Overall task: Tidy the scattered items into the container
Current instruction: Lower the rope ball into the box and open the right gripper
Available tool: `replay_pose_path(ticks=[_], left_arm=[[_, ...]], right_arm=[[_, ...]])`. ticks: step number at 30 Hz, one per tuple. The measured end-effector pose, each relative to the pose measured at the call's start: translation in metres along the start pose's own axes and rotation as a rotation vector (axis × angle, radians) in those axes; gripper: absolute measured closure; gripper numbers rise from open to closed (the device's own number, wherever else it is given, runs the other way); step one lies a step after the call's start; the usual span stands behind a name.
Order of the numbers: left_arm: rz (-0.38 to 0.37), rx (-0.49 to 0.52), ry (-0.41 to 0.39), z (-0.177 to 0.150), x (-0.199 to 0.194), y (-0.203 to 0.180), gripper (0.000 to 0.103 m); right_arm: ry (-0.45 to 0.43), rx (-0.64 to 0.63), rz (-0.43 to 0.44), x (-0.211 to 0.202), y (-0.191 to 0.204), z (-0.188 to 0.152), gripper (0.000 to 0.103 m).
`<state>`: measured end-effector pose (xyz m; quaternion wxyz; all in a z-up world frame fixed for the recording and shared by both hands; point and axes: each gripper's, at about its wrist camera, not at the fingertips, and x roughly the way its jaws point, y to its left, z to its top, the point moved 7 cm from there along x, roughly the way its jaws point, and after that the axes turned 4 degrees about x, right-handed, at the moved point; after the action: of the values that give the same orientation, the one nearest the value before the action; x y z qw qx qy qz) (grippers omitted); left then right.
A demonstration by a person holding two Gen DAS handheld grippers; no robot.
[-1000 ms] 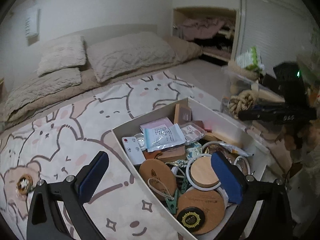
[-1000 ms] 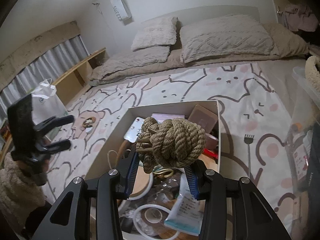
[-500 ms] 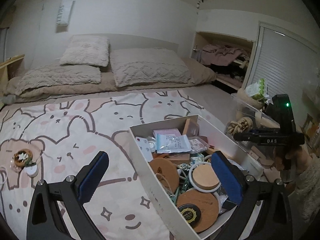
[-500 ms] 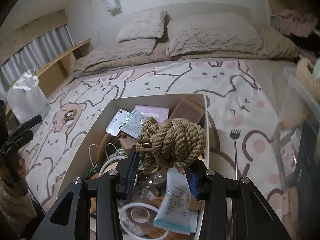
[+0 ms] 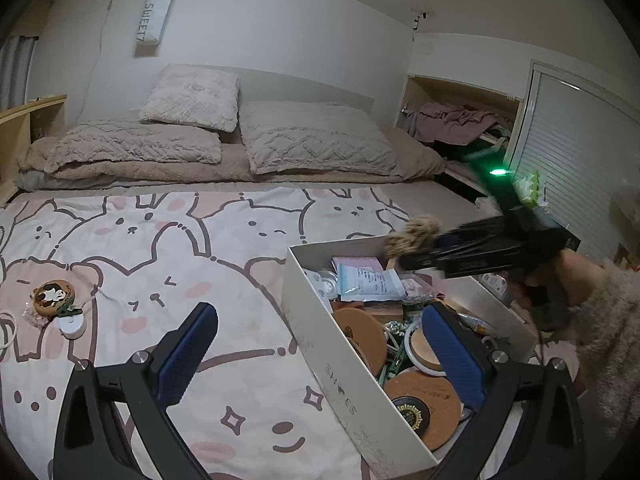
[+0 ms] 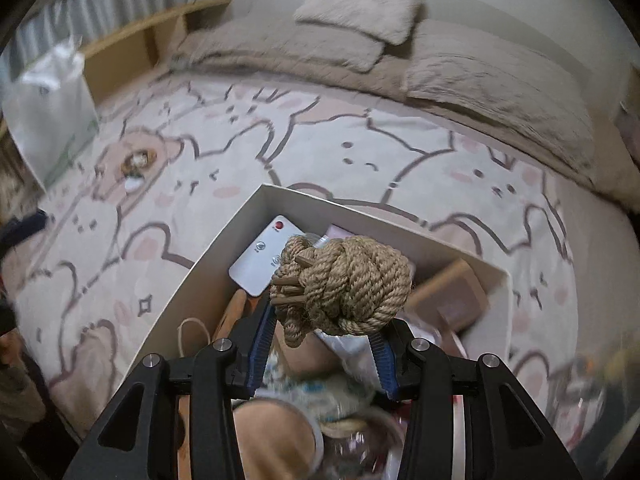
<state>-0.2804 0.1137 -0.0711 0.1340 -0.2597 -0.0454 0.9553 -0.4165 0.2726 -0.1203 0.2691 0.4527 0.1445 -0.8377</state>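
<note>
Right wrist view: the right gripper (image 6: pixel 320 344) is clamped on a knotted rope ball (image 6: pixel 348 284), held above the open white box (image 6: pixel 192 280); a white remote (image 6: pixel 266 258) lies inside against the box wall. Left wrist view: the left gripper (image 5: pixel 320 356) stands wide apart, holding nothing, low over the bedspread (image 5: pixel 160 240) and the box's near wall; a round badge (image 5: pixel 52 297) lies on the bedspread, well apart from the box.
</note>
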Motion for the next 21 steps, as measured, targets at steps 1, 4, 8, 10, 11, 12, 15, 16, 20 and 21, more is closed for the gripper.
replay_pose_path(ticks=[1, 4, 8, 10, 11, 12, 15, 16, 20, 21], left_arm=[[-0.004, 0.001, -0.003, 0.000, 0.000, 0.000, 0.000], [-0.013, 0.000, -0.009, 0.000, 0.000, 0.002, 0.000], [-0.023, -0.020, -0.014, -0.001, 0.000, 0.009, 0.000], [-0.018, -0.027, -0.019, -0.001, -0.002, 0.013, 0.000], [-0.016, -0.033, -0.022, -0.002, -0.002, 0.017, 0.000], [-0.015, -0.040, -0.024, -0.002, -0.003, 0.020, 0.000], [-0.012, -0.064, -0.032, -0.002, -0.005, 0.028, 0.000], [-0.011, -0.070, -0.035, -0.002, -0.006, 0.031, 0.000], [0.000, -0.085, -0.039, -0.004, -0.010, 0.038, 0.000], [-0.002, -0.089, -0.039, -0.004, -0.011, 0.039, 0.000]], right_arm=[[0.017, -0.029, -0.013, 0.009, 0.005, 0.005, 0.059], [0.048, -0.079, -0.016, 0.026, 0.013, 0.014, 0.059], [0.083, -0.150, -0.024, 0.045, 0.025, 0.022, 0.059], [0.102, -0.200, -0.020, 0.053, 0.032, 0.023, 0.059], [0.110, -0.221, -0.021, 0.056, 0.034, 0.023, 0.059], [0.126, -0.253, -0.022, 0.060, 0.037, 0.022, 0.059], [0.159, -0.319, -0.028, 0.069, 0.044, 0.020, 0.059], [0.172, -0.351, -0.028, 0.072, 0.047, 0.018, 0.059], [0.212, -0.468, -0.021, 0.079, 0.062, 0.010, 0.000], [0.211, -0.495, -0.019, 0.079, 0.065, 0.008, 0.000]])
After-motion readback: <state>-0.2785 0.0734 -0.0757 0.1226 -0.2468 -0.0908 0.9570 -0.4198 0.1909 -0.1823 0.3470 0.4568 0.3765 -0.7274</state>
